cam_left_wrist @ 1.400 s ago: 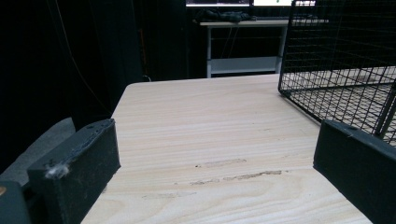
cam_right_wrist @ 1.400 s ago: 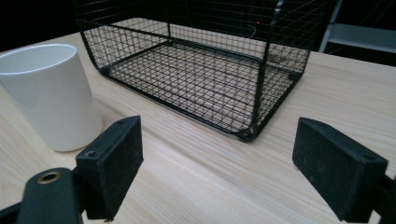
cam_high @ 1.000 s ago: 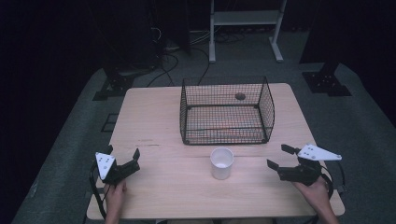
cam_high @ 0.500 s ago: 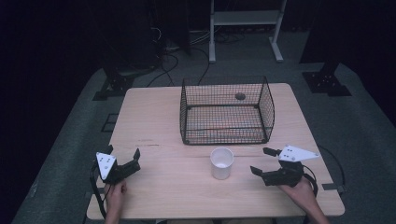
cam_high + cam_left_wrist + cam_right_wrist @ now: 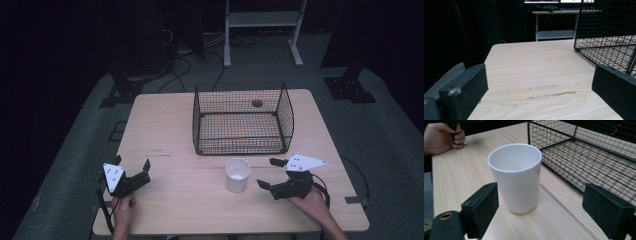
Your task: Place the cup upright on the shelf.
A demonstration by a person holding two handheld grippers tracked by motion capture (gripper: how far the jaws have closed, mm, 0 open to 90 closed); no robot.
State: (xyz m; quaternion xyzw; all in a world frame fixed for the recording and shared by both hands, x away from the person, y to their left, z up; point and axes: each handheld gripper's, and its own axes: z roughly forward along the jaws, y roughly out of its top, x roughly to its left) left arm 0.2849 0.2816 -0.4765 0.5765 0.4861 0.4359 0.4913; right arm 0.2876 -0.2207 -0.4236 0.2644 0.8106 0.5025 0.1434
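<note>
White cup (image 5: 237,174) is stood upright on the table (image 5: 165,125), mouth upward; the right tool (image 5: 273,173), moved closer since before, is held open beside it.

A black wire basket (image 5: 242,120) is seen standing on the far half of a pale wooden table (image 5: 165,125), open at the top. Behind the table, a white metal stand (image 5: 262,30) is set on the grey floor (image 5: 390,130), with cables (image 5: 180,55) strewn nearby.
</note>
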